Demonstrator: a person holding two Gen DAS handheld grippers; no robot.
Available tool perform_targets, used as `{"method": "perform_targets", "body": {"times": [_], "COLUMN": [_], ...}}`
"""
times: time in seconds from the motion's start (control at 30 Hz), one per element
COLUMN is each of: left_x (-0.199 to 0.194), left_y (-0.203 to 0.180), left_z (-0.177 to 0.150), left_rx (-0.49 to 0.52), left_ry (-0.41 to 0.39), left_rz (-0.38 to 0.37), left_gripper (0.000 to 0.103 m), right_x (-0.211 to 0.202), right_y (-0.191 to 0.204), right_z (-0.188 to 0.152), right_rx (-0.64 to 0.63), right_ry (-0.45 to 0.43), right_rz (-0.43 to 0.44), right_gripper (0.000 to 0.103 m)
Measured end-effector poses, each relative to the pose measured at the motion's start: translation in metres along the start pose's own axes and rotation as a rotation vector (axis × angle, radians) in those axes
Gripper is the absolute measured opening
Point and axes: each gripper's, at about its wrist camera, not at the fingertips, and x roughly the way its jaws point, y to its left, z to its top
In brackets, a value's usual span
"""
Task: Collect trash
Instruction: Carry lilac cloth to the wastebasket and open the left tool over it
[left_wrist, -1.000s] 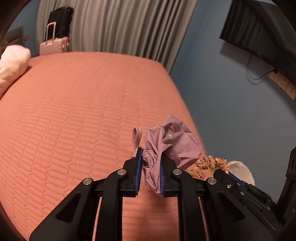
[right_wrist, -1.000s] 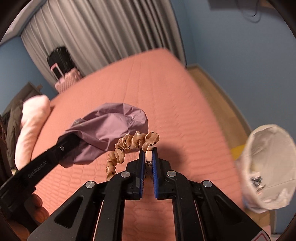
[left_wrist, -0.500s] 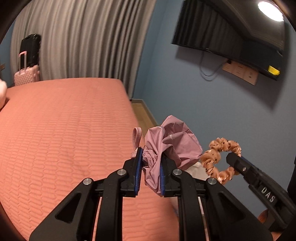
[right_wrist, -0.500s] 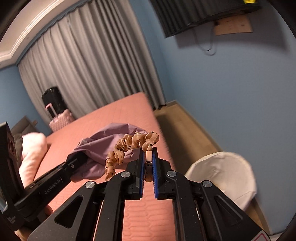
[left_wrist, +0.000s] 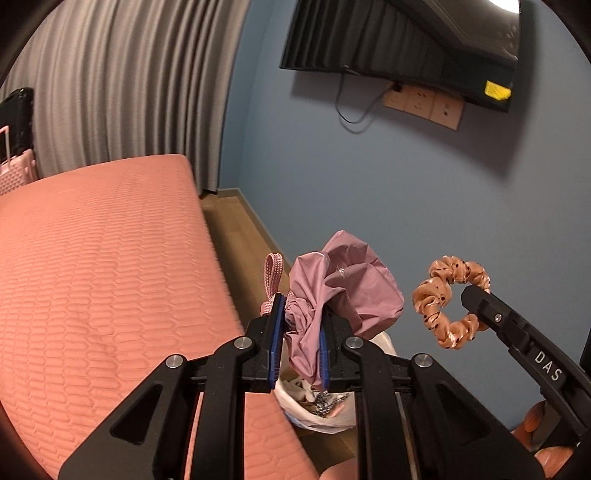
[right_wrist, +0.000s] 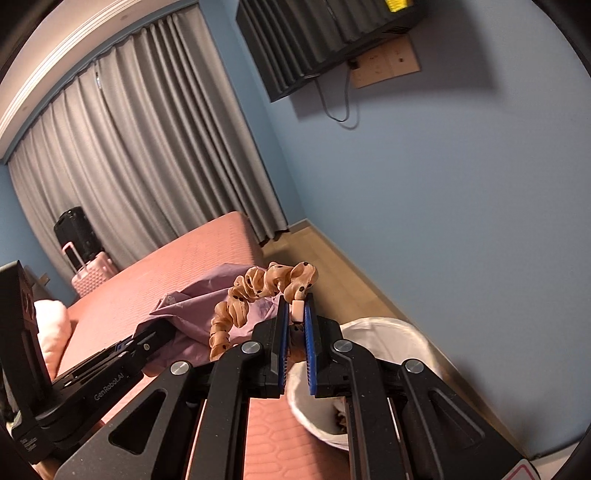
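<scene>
while the left gripper (left_wrist: 298, 341) clamps a mauve pouch (left_wrist: 343, 291), the right gripper (right_wrist: 296, 332) pinches a scrunchie (right_wrist: 264, 291), seemingly above the bin (right_wrist: 413, 334).

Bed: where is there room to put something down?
The bed top is bare from the curtains to the left gripper. The lined trash bin beside it, under the pouch and scrunchie, already holds things.
</scene>
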Motion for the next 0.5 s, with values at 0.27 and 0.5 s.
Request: {"method": "perform_targets", "body": {"times": [0.27, 0.5], "left_x": [0.025, 0.040], "left_y": [-0.033, -0.040], "left_z": [-0.001, 0.001], "left_rx": [0.059, 0.032], "left_ry": [0.037, 0.029], "left_rz": [-0.031, -0.003], "left_gripper": [0.017, 0.060], "right_x": [0.002, 0.010], "right_y": [-0.030, -0.049], "right_z": [0.001, 0.003], "right_rx": [0.030, 0.049], "right_ry": [0.002, 0.011], "right_rz": [-0.040, -0.057], "right_gripper": [0.007, 0.007]}}
